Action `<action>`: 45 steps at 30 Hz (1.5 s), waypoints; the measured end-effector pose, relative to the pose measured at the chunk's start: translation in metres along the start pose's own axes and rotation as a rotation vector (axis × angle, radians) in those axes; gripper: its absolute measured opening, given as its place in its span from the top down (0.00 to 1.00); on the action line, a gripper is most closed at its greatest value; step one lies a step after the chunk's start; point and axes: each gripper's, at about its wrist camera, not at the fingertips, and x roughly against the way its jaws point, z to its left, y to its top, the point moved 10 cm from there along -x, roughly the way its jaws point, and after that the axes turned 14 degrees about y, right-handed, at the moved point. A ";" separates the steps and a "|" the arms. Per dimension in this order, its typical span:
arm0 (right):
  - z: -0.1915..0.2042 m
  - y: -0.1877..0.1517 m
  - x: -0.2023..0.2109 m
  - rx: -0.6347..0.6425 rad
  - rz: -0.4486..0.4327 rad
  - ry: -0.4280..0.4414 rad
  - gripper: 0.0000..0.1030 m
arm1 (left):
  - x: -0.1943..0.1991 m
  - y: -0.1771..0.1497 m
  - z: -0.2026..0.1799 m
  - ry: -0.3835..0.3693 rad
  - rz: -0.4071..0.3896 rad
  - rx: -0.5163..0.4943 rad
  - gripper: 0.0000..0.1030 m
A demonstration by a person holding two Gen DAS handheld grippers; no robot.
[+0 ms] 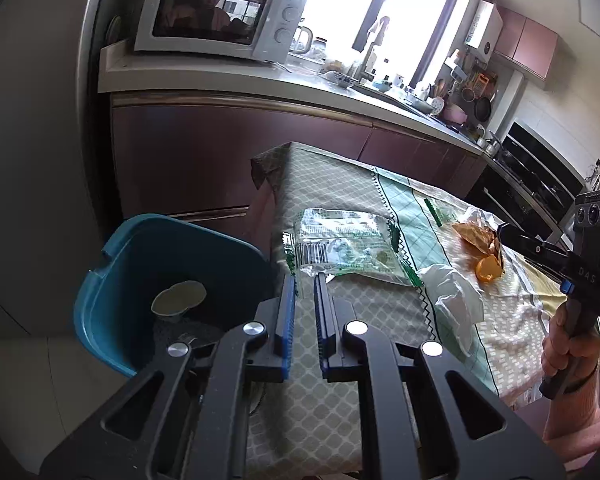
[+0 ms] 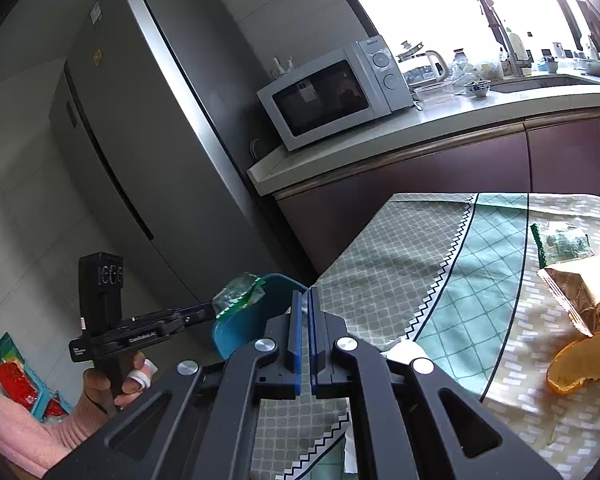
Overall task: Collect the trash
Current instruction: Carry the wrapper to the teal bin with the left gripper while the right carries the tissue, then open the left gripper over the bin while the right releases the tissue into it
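Observation:
My left gripper [image 1: 303, 280] is shut on the near edge of a clear green-printed plastic wrapper [image 1: 348, 246], holding it over the table's left end next to a blue trash bin [image 1: 112, 280]. The right wrist view shows the same gripper [image 2: 210, 312] with the wrapper [image 2: 240, 294] above the bin's rim [image 2: 256, 320]. My right gripper [image 2: 305, 294] is shut and empty over the patterned tablecloth [image 2: 400, 264]. On the table lie orange peel [image 2: 584, 362], a golden foil packet [image 2: 588, 284], a small green wrapper [image 2: 560, 242] and a white crumpled tissue [image 1: 452, 300].
A round lid [image 1: 180, 296] lies inside the bin. A fridge [image 2: 140, 140] stands left of the counter, which carries a microwave [image 2: 332, 96] and a sink area [image 2: 540, 80]. An oven [image 1: 540, 176] is at the far right.

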 end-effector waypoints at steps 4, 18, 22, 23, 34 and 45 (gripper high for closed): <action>-0.024 -0.015 0.001 -0.053 0.054 -0.084 0.60 | 0.001 -0.007 0.013 0.004 0.010 0.006 0.90; -0.059 -0.062 -0.018 -0.089 0.207 -0.180 0.91 | -0.032 -0.033 0.051 0.115 0.084 0.044 0.90; -0.036 -0.047 -0.035 -0.051 0.198 -0.120 0.91 | -0.046 -0.045 0.071 0.158 0.116 0.058 0.90; -0.029 -0.043 -0.043 -0.043 0.201 -0.096 0.91 | -0.050 -0.047 0.075 0.176 0.122 0.058 0.90; 0.029 -0.025 -0.175 0.025 0.324 0.080 0.90 | -0.087 -0.062 0.114 0.287 0.190 0.074 0.88; 0.021 -0.045 -0.251 -0.020 0.429 0.035 0.80 | -0.112 -0.065 0.122 0.289 0.220 0.098 0.85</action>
